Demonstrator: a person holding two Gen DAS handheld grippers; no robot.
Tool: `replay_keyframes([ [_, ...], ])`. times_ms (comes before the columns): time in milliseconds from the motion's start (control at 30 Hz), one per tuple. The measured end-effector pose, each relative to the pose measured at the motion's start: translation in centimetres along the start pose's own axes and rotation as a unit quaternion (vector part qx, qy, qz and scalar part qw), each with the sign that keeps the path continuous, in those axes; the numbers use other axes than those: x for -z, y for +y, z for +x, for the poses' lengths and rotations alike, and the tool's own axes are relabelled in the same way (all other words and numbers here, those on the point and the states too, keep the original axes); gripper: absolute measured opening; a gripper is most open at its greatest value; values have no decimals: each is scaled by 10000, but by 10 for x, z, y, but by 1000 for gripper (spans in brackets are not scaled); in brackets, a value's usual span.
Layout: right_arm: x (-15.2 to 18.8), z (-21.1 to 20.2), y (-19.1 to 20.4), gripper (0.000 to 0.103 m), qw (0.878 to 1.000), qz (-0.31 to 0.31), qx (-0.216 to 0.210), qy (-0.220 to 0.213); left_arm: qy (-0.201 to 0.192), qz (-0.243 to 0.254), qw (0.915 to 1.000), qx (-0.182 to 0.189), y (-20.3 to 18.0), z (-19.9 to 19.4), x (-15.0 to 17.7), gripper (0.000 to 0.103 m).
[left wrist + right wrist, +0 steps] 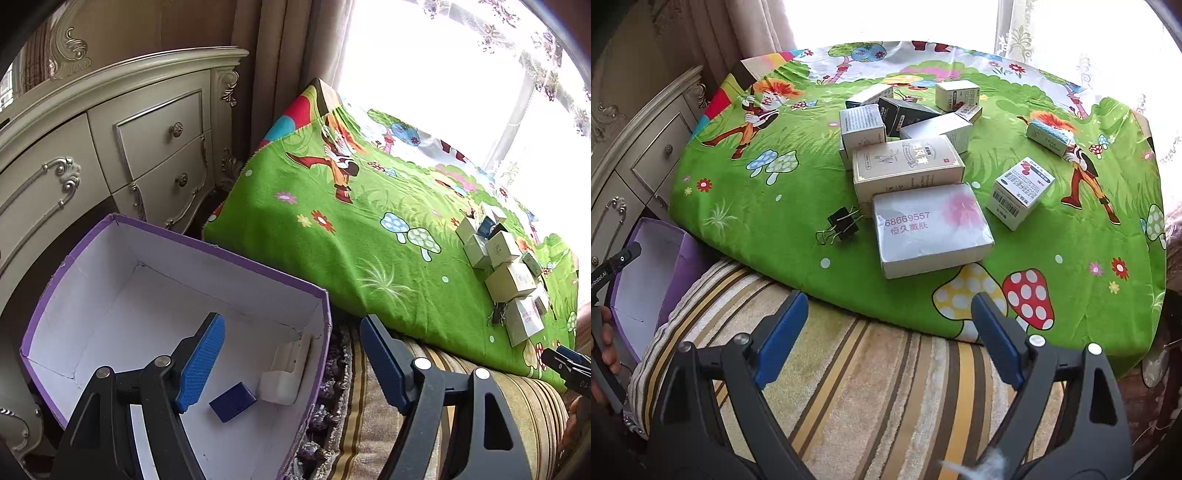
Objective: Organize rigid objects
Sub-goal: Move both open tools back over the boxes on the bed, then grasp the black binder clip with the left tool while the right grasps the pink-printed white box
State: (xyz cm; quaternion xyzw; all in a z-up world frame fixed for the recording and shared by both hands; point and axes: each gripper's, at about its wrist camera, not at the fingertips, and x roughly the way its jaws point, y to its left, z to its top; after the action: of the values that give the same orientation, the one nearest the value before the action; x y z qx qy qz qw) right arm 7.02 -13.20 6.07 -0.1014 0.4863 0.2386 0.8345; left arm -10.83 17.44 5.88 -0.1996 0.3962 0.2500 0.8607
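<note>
A purple box (177,236) with a white inside stands at the lower left of the left wrist view. A small dark blue box (232,401) and a white plastic piece (282,373) lie in it. My left gripper (291,326) is open above the box's right wall, holding nothing. In the right wrist view, several cartons are heaped on the green cartoon blanket (746,221): a white one with a pink flower (932,229), a beige one (908,166) and a barcoded one (1021,192). A black binder clip (842,223) lies beside them. My right gripper (890,301) hangs open over the striped cushion (868,387).
A cream carved dresser (110,147) stands behind the purple box, close to the blanket's left edge. Curtains and a bright window back the blanket. A person's hand (605,332) with the left gripper shows at the left edge of the right wrist view.
</note>
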Motion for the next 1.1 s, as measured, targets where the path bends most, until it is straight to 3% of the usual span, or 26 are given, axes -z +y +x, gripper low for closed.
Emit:
replay_keyframes([
  [233,-13,13,-7,92,9990,-330,287,57,192,647,9940,866,-65,6,2,76],
  [533,-29,39,-16,92,9994,-273,-82,174,567,1128,9766,1739,-134,29,-3,63],
  [833,-34,52,-22,95,9994,-307,-33,164,934,1498,9587,2229,-192,60,-9,52],
  [1100,-37,52,-38,95,9996,-255,-13,74,1206,1798,9474,2356,-230,88,-9,46],
])
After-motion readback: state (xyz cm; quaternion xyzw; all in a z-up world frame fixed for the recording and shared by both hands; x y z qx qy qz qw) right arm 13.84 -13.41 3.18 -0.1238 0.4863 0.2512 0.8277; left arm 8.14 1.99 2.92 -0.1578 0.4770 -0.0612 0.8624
